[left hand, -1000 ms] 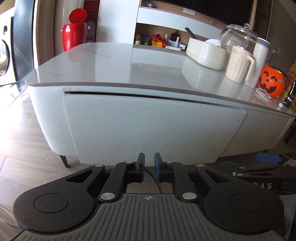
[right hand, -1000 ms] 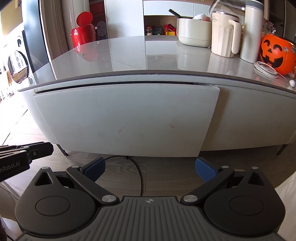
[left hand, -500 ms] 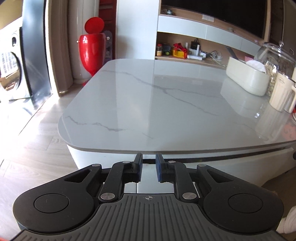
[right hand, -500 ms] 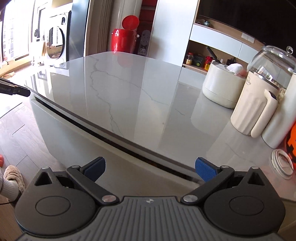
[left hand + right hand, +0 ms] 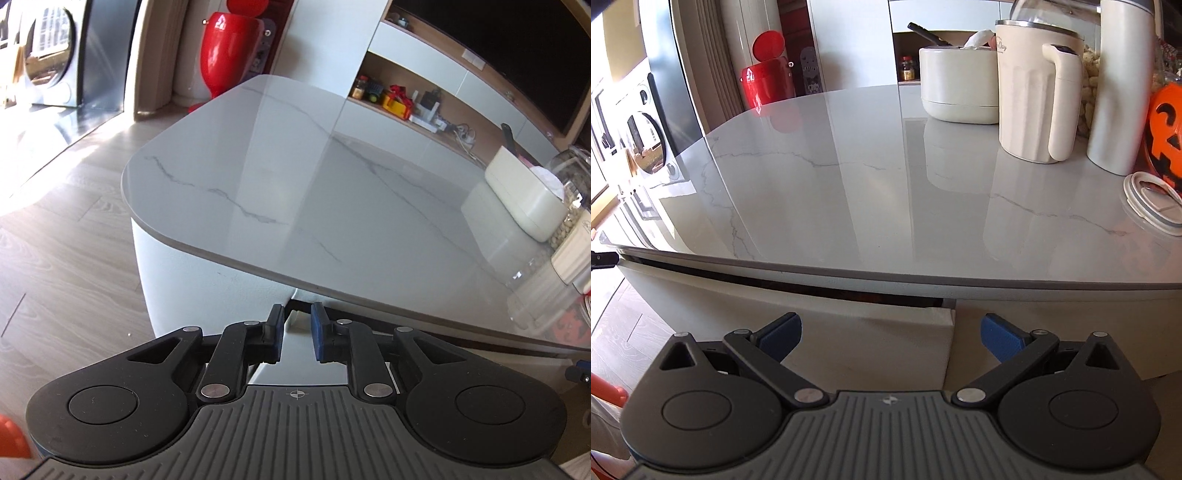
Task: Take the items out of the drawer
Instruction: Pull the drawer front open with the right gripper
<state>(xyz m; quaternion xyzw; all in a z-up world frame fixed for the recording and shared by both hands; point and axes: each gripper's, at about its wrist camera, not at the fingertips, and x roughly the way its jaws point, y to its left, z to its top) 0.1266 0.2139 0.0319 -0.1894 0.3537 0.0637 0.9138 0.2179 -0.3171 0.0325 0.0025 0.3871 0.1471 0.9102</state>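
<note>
The table's white drawer front sits under the marble top, with a dark slit along its upper edge. Nothing inside the drawer shows. My right gripper is wide open just in front of the drawer's right end and holds nothing. My left gripper is at the drawer's left end, where the drawer front's top corner shows in the narrow gap between its jaws. The blue pads stand slightly apart and do not visibly press on it.
On the right of the tabletop stand a cream container, a cream jug, a tall white bottle, an orange pumpkin bucket and a clear lid. A red bin stands on the wooden floor beyond.
Both views rose from facing the drawer front to looking across the tabletop. My left gripper moved to the drawer's left end and its jaws parted slightly. The right jaws stayed wide open.
</note>
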